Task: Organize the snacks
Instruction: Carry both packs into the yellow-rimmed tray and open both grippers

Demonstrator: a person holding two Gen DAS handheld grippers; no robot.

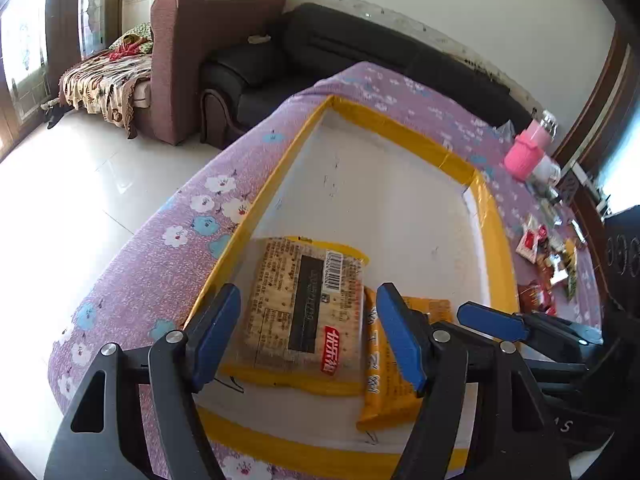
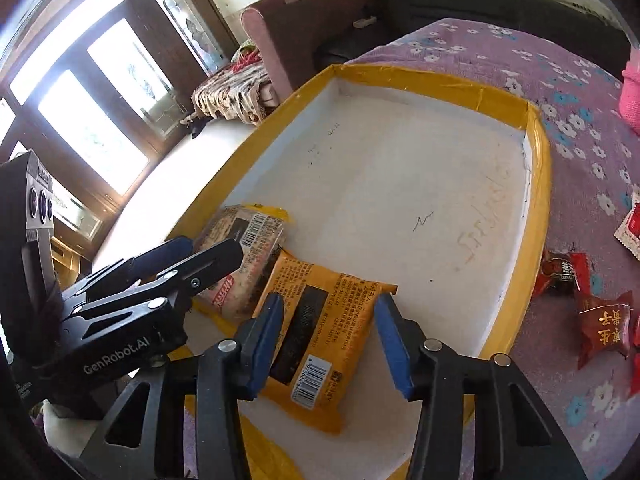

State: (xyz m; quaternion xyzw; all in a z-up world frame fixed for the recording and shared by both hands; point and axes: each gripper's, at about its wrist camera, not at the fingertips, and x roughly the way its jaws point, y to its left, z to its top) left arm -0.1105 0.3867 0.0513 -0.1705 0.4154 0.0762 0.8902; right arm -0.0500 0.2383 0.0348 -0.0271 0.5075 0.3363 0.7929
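Two snack packs (image 2: pixel 320 340) (image 1: pixel 304 308) lie side by side in the near corner of a yellow-rimmed tray (image 2: pixel 538 184), the rest bare, beneath two wide-open, empty hand-held grippers (image 1: pixel 308 336) (image 2: pixel 328 340); red candies (image 2: pixel 600 320) sit outside on the tabletop (image 2: pixel 580 120).

A purple cloth (image 1: pixel 152 264) printed with white and blue flowers covers the table under and ahead of the left gripper, running off to both sides. Beyond its far edge stands a black sofa (image 1: pixel 320 52), and to the left of that a maroon armchair (image 1: pixel 188 60). Further left, a bed or couch lies under a patterned floral throw (image 1: pixel 104 80). Pale floor tiles (image 1: pixel 60 208) stretch away on the left. Far ahead and to the right, near the table's far end, sits a pink knitted item (image 1: pixel 522 154). From the right gripper, tall bright windows in dark wooden frames (image 2: pixel 80 92) fill the left side.
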